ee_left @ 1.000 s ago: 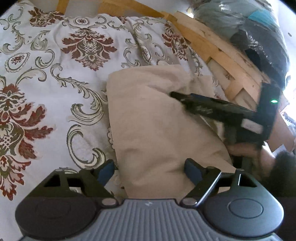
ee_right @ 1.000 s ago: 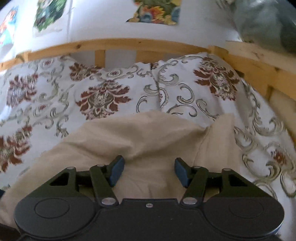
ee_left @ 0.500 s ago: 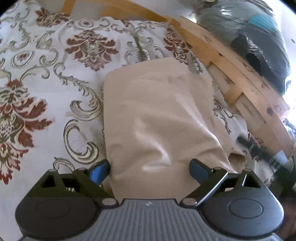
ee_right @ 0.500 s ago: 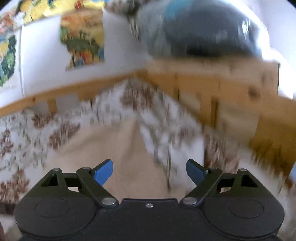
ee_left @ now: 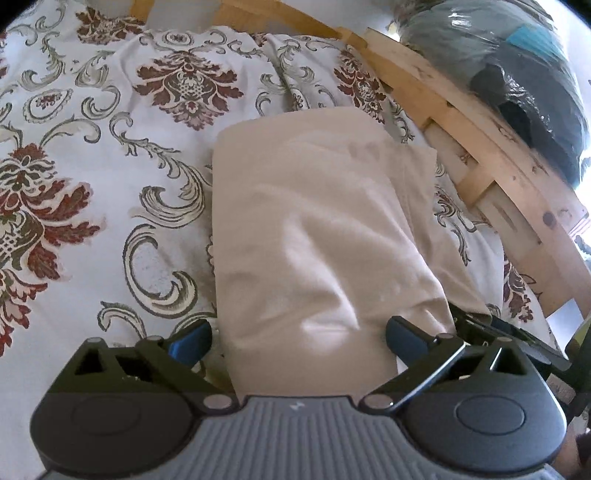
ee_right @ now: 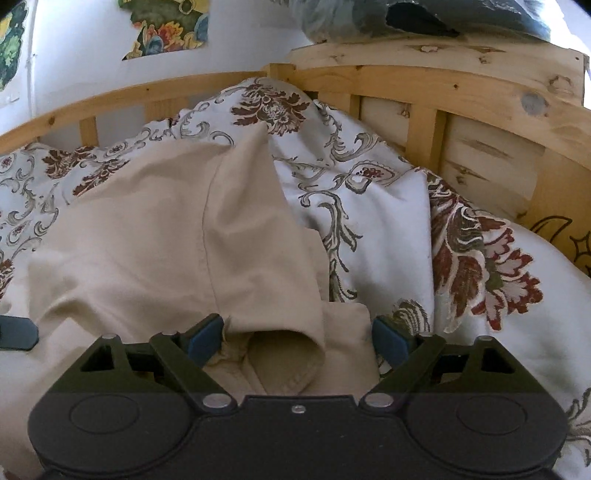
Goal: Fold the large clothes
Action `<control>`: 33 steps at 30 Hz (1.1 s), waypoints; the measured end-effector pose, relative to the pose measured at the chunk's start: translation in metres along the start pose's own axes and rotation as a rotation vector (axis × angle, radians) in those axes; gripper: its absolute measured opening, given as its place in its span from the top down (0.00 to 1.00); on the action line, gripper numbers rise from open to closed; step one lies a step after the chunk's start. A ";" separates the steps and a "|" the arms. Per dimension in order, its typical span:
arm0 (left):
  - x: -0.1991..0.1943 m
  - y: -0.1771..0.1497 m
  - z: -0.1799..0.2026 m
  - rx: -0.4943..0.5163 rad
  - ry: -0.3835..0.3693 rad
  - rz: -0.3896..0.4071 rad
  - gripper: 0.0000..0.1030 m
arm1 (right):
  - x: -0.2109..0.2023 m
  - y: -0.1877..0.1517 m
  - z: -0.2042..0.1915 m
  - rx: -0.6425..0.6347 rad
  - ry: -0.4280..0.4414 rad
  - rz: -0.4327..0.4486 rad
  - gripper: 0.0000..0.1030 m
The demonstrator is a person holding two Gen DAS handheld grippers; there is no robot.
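trousers (ee_left: 317,236) lying folded on bedspread (ee_left: 92,155), long axis running near-to-far | left gripper (ee_left: 295,338) gaping, straddling near end | right gripper (ee_right: 297,338) gaping at near-right hem, sitting nearer loose layers

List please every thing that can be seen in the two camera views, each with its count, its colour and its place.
garment: one, beige, folded, lying on the bedspread between the two grippers.
bedspread: one, white with dark red and grey-green ornaments, covering the bed.
bed frame: one, light wood, behind and to the right of the bedspread.
plastic-wrapped bundle: one, grey, dark and blue, on top of the frame at the upper right.
pictures: at least two, many-coloured, on the white wall behind the frame.
left gripper: one, black with blue pads, open over the near end of the garment.
right gripper: one, black with blue pads, open at the garment's rolled edge.
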State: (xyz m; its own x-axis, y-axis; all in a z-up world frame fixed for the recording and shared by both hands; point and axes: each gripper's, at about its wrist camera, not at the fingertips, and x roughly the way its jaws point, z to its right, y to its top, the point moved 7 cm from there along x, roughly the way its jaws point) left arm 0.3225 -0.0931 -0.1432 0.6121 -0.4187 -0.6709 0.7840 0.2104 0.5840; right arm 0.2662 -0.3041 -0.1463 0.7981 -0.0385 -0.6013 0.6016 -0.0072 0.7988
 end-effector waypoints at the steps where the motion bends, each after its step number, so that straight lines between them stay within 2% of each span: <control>1: 0.000 0.000 0.000 0.007 0.002 0.005 0.01 | 0.000 0.000 0.000 0.003 0.000 0.000 0.14; 10: 0.003 0.000 -0.003 0.021 -0.010 0.001 0.00 | 0.000 0.000 0.002 0.023 0.003 -0.005 0.13; 16: -0.007 0.003 -0.010 -0.074 -0.032 -0.035 0.01 | -0.009 0.006 0.007 0.093 0.025 0.022 0.11; 18: -0.014 0.005 -0.009 -0.079 -0.053 -0.021 0.01 | -0.015 0.009 0.009 0.123 0.035 0.048 0.10; 20: -0.025 0.008 -0.007 -0.068 -0.112 0.019 0.01 | -0.024 0.012 0.012 0.169 0.051 0.091 0.10; 22: -0.031 0.013 -0.008 -0.050 -0.141 0.061 0.01 | -0.033 0.015 0.011 0.192 0.099 0.141 0.10; 24: -0.031 0.021 -0.010 -0.041 -0.147 0.074 0.01 | -0.039 0.024 0.008 0.183 0.131 0.200 0.05; 27: -0.024 0.027 -0.017 -0.057 -0.122 0.045 0.01 | -0.039 0.039 0.007 0.179 0.183 0.269 0.01; 31: -0.012 0.025 -0.028 -0.040 -0.126 -0.029 0.01 | -0.003 0.054 0.009 0.175 0.266 0.196 0.01; 33: -0.007 0.019 -0.030 -0.029 -0.129 -0.070 0.01 | 0.022 0.056 0.013 0.200 0.291 0.113 0.01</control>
State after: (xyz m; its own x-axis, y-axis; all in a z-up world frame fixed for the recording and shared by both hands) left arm 0.3358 -0.0600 -0.1408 0.5386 -0.5433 -0.6440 0.8283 0.2013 0.5228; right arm 0.3175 -0.3188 -0.1147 0.8528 0.2355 -0.4660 0.5134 -0.2150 0.8308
